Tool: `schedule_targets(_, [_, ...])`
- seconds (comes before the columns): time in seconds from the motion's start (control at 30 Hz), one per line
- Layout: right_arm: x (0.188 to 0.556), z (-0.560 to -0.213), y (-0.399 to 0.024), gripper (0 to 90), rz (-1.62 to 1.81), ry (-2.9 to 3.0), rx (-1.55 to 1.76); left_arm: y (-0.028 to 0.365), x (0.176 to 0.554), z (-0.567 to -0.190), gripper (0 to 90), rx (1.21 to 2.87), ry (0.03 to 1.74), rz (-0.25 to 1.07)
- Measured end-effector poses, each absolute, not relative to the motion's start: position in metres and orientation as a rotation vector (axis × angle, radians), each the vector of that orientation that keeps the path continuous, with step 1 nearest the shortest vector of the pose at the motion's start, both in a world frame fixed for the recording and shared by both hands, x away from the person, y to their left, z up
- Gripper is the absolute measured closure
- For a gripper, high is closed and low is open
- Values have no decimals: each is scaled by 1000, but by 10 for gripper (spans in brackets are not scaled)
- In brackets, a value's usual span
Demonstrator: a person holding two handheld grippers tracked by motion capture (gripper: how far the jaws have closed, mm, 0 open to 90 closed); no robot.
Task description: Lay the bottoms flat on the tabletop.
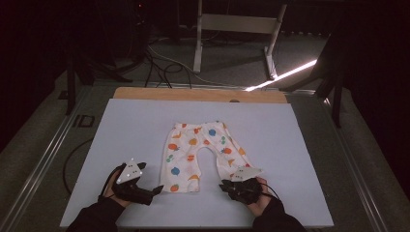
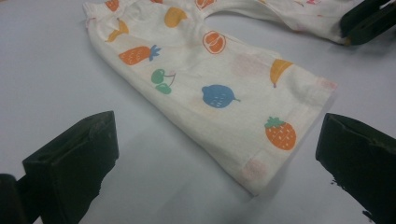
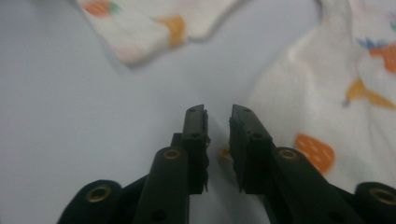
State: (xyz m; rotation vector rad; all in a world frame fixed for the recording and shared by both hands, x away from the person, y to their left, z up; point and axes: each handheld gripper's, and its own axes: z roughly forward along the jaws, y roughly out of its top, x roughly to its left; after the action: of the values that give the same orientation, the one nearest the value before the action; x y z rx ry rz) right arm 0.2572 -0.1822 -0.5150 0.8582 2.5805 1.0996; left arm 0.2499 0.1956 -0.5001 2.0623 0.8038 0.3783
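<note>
- The small pair of trousers (image 1: 202, 154) lies flat near the middle of the pale mat (image 1: 125, 130), printed with fruit shapes.
- Orientation: the waistband points away from the person and both leg cuffs point toward the person. The long axis runs from far to near across the table, with the legs splayed slightly apart.
- Left gripper (image 1: 153, 190): jaws spread wide, holding nothing. In the left gripper view, the near cuff of one leg (image 2: 261, 158) lies between the two jaws but apart from both.
- Right gripper (image 1: 227, 186): jaws drawn nearly together with a narrow gap visible in the right gripper view. A trace of orange print shows low in the gap; whether any cloth is pinched cannot be told.
- Risk 1: the right jaws may close beside the cuff edge instead of on it, because the hem lies flat on the mat and offers little to grip.
- Risk 2: the left jaws sit wide of the cuff; closing from here may push the cloth into a wrinkle.
- Risk 3: pulling one leg alone may skew the trousers off their axis.
</note>
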Motion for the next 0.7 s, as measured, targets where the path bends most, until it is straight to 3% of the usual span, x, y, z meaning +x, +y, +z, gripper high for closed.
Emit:
schedule_targets(0.17, [260,-518,-186,704,1023,2553,833,196,250,-500,0,2062,804,378])
schedule_targets(0.2, [260,-518,-187,716,1024,2554,825,196,250,-500,0,2062,802,379])
schedule_targets(0.3, [261,-517,-188,863,992,2533,864,196,250,-500,0,2063,802,379])
schedule_targets(0.7, [254,-490,-181,878,1256,2514,941,196,250,-500,0,2059,806,378])
